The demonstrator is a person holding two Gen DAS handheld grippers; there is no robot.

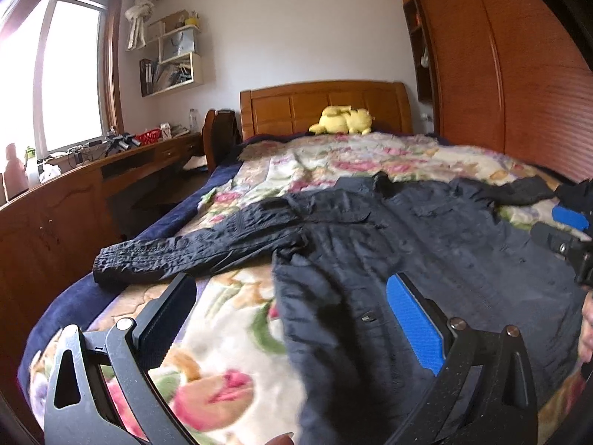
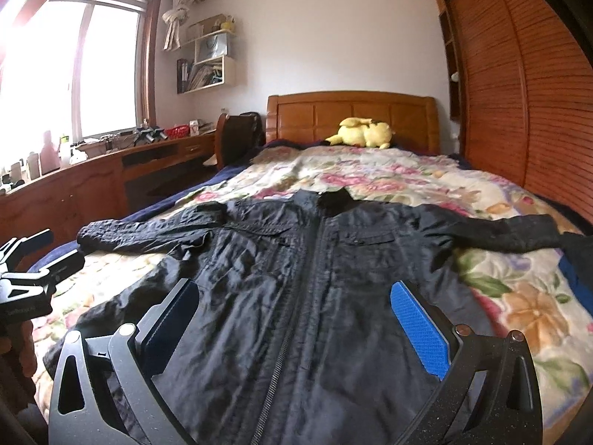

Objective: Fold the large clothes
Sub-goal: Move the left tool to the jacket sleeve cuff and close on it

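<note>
Lying flat and front-up on the floral bedspread of the bed, the dark jacket has its zipper closed down the middle, both sleeves spread out to the sides, collar toward the wooden headboard. Far left: window, then a long wooden surface under it carrying bottles, cables and a red basket; what the basket holds is too small to tell. Wall shelf boxes above hold files, papers and a bag. Left claw hovers over the jacket's left hem edge, fingers wide apart, gripping nothing; also seen at the left edge of the right wrist view. Right claw hovers over the jacket's lower front, straddling the zipper line, fingers wide apart, empty, blue pad visible on one finger. Yellow plush toy sits at the head of the bed, against the headboard, well apart from the jacket. Far right: louvered wooden wardrobe, doors closed, with a small open shelf niche beside it, contents unclear.
</note>
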